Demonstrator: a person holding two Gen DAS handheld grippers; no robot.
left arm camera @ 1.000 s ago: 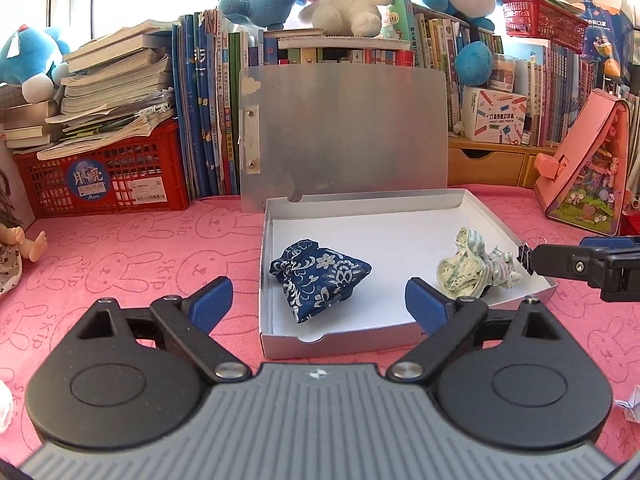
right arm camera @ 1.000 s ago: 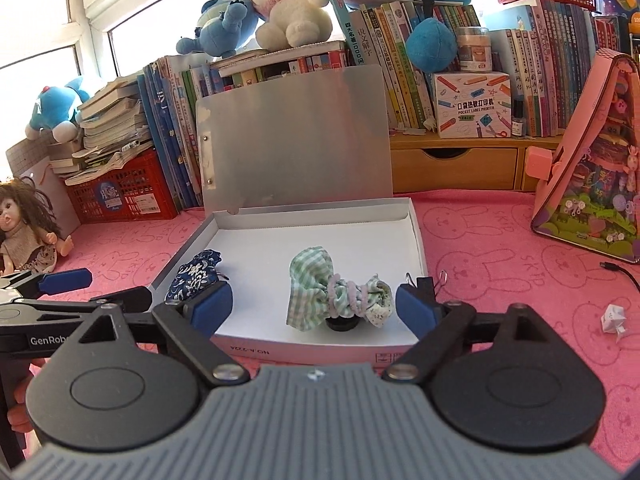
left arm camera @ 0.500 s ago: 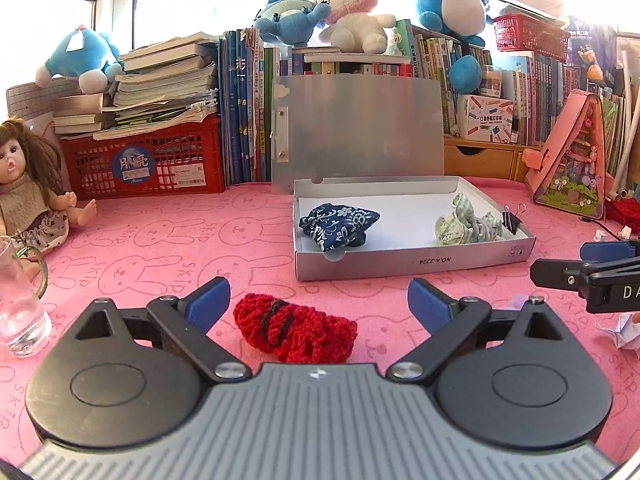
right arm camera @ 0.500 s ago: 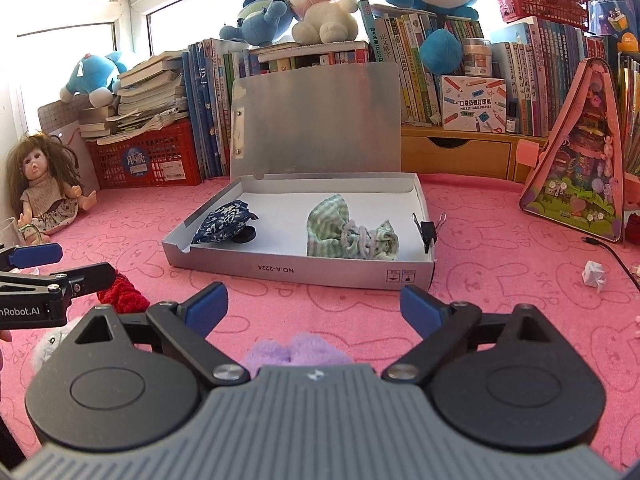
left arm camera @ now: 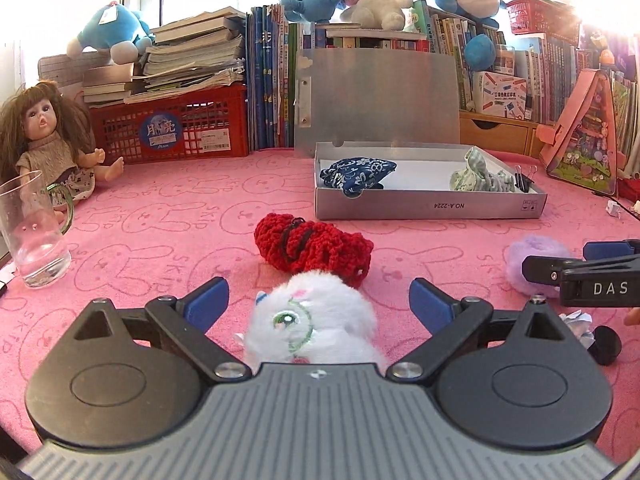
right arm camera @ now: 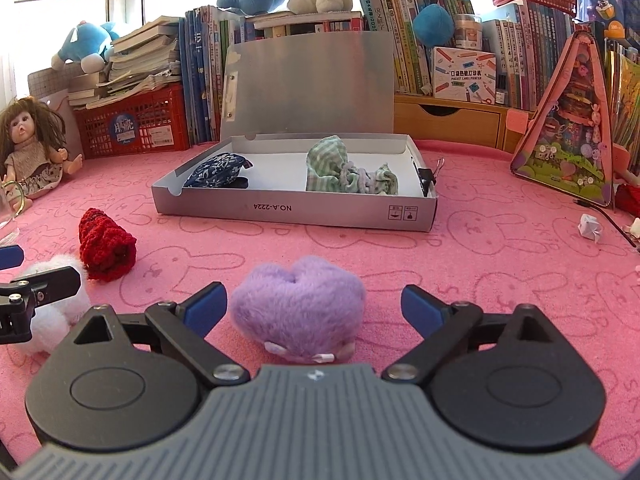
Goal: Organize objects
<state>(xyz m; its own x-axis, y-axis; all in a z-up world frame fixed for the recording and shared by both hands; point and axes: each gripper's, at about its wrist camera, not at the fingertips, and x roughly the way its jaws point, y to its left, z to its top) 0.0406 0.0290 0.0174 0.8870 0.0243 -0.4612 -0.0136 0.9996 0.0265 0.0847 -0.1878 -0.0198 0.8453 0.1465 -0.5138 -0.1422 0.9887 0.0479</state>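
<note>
The shallow grey cardboard box with its lid raised lies at 12 o'clock, well beyond both grippers. The fluffy purple plush sits between the spread fingers of the right gripper, untouched. The white furry plush lies between the wide-apart fingers of the left gripper, its lower part hidden by the gripper body.

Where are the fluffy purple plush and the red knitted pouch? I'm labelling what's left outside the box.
fluffy purple plush (right arm camera: 298, 304), right wrist view, centre of body.
red knitted pouch (left arm camera: 314, 248), left wrist view, middle.
</note>
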